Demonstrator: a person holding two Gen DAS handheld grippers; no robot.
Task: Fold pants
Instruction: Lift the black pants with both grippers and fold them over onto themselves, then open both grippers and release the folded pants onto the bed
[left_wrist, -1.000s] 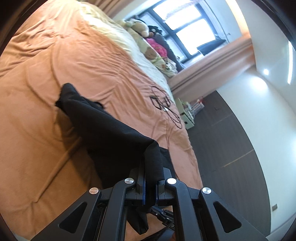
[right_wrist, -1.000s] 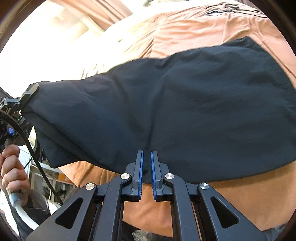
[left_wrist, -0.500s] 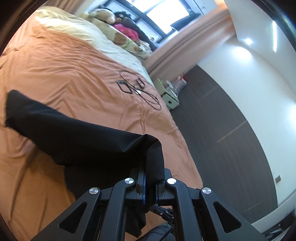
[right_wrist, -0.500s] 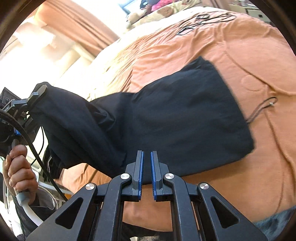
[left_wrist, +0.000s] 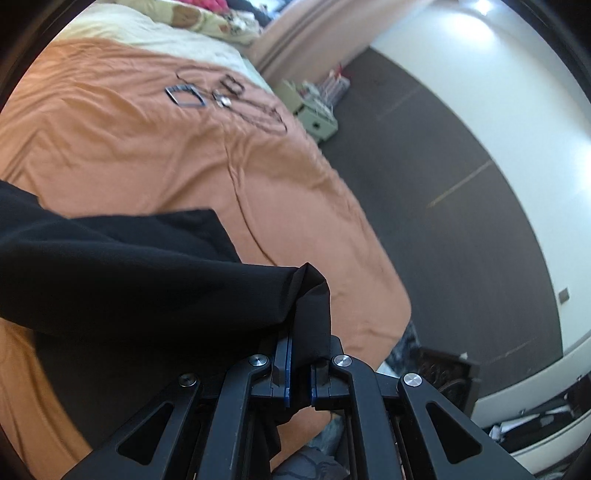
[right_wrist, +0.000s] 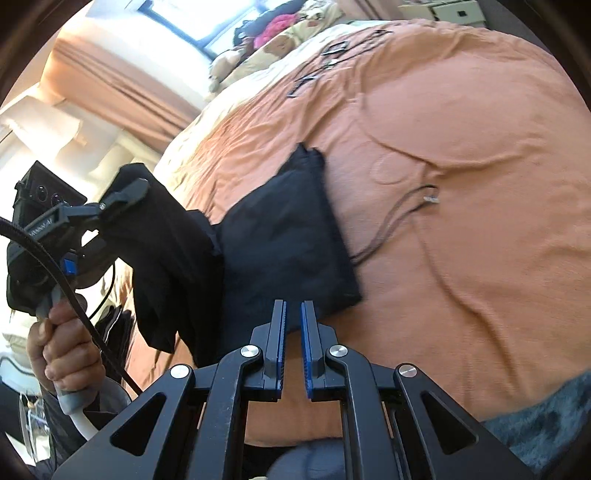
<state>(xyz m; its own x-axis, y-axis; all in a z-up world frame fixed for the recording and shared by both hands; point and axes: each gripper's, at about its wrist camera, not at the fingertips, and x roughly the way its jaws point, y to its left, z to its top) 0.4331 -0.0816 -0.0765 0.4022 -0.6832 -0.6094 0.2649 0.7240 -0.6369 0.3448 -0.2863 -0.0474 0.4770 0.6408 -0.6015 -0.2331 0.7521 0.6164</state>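
Pants, black, are pinched at one corner between the blue-padded fingers of the left gripper, and a fold of cloth is seen rising above the fingertips and hanging over the right finger. From that grip the fabric is stretched away to the left and lifted off the orange bedspread, with a flat part lying on the bed beyond it.

In the right wrist view the right gripper is held just above the near edge of the pants; its fingers are set a narrow gap apart, and nothing is seen gripped between them. The lying part of the garment is spread on the bedspread directly ahead of the fingertips, while the raised part is held up at the left by the left gripper, which is grasped by the person's left hand.

Just right of the pants a thin dark cord is laid on the bedspread. Farther off, cables are scattered on the cover, and stuffed toys are piled by the window at the head of the bed.
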